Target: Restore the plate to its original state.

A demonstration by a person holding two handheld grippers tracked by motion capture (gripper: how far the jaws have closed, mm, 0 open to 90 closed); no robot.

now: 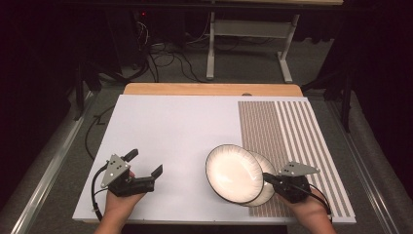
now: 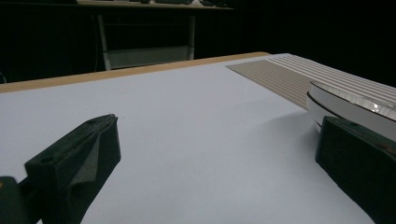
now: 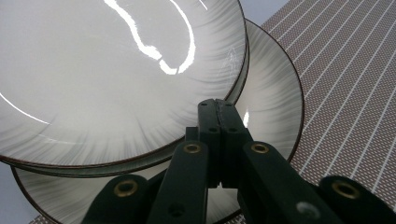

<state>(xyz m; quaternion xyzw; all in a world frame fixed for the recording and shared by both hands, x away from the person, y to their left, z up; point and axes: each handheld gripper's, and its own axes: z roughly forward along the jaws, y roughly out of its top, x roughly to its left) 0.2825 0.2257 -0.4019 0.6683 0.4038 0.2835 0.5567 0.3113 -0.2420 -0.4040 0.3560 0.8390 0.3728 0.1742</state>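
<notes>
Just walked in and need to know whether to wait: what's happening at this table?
A person is working with a handheld gripper in each hand. The right gripper is shut on the rim of the upper plate, which sits tilted over a second plate lying partly on the striped mat. The left gripper is open, holding nothing, over the white board to the plates' left.

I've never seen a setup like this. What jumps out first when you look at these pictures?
Two white plates with dark rims: the top plate overlaps the lower plate near the table's front right, at the edge of a striped mat. The right gripper has its jaws pressed together at the top plate's rim. At front left, the left gripper rests wide open on the bare white board.
</notes>
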